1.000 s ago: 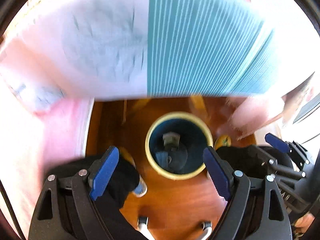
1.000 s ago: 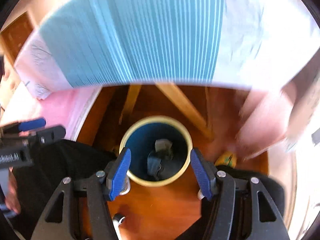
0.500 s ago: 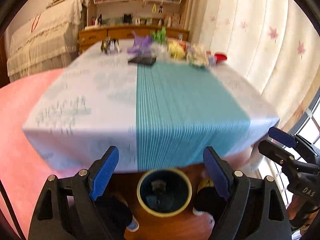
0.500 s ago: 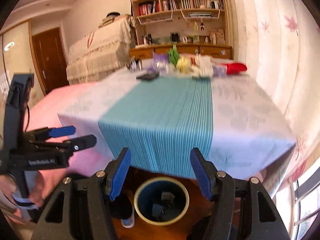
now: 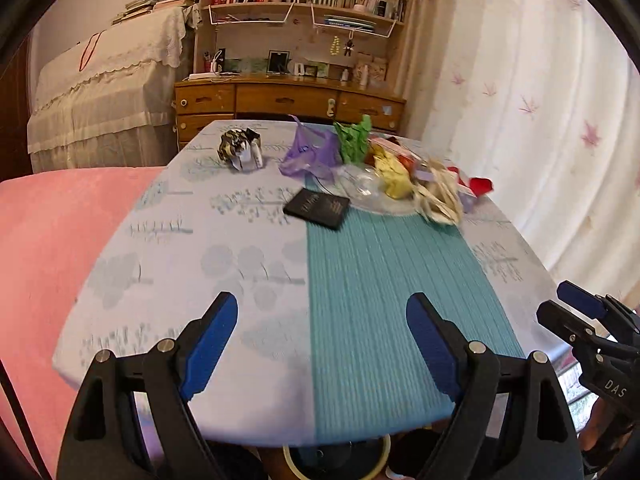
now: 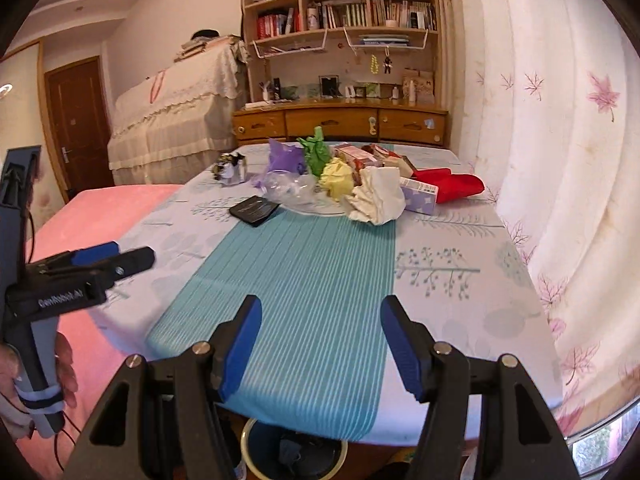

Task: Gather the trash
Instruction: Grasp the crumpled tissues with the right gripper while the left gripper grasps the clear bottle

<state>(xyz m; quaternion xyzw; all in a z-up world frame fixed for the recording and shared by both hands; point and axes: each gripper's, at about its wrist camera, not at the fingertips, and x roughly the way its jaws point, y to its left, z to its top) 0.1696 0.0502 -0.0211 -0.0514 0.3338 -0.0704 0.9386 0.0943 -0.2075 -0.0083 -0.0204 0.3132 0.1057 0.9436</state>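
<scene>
A heap of trash lies at the far end of the table (image 5: 248, 280): purple bag (image 5: 310, 152), green wrapper (image 5: 354, 140), yellow wrapper (image 5: 394, 174), crumpled white paper (image 6: 376, 196), clear plastic (image 6: 292, 190), a dark crumpled ball (image 5: 236, 146) and a flat black packet (image 5: 318, 208). A blue bin with a yellow rim (image 6: 294, 454) stands on the floor under the near table edge. My left gripper (image 5: 322, 340) is open and empty above the near edge. My right gripper (image 6: 320, 346) is open and empty beside it.
A purple carton (image 6: 420, 196) and a red cloth (image 6: 456, 186) lie at the far right of the table. A pink bed (image 5: 44, 240) borders the left. White curtains (image 6: 560, 160) hang on the right. A wooden dresser and bookshelf (image 5: 288, 96) stand behind.
Both grippers rose from over the bin and tilted up, so the view went from the bin on the floor to the table top and trash heap. Both stayed open.
</scene>
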